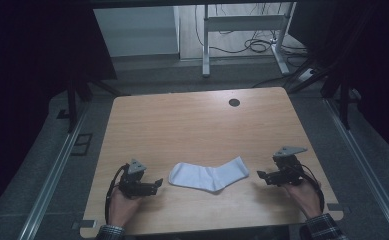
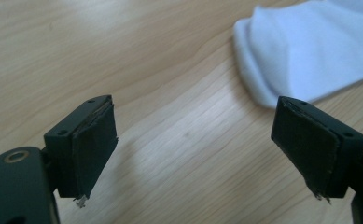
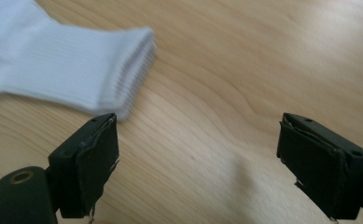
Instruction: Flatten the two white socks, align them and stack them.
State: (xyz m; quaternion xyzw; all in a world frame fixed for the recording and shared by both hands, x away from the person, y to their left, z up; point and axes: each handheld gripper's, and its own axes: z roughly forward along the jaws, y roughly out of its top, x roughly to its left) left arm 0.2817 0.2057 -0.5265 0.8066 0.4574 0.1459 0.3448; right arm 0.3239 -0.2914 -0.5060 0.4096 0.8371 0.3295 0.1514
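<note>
White sock [image 1: 209, 176] lies flat near the table's [image 1: 182, 125] front edge — left tool [image 1: 158, 183] and right tool [image 1: 260, 176] released, flanking it.

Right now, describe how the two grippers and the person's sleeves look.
Both the left gripper and the right gripper are black, each topped by a grey three-cornered plate and trailing a black cable. In the gripper views each has two blocky black jaws faced with dark flat pads, frayed at the edges. The sleeves are plaid.

Black tools [image 1: 158, 184] [image 1: 262, 176], grey three-cornered plates, trailing cables, plaid cuffs.
</note>
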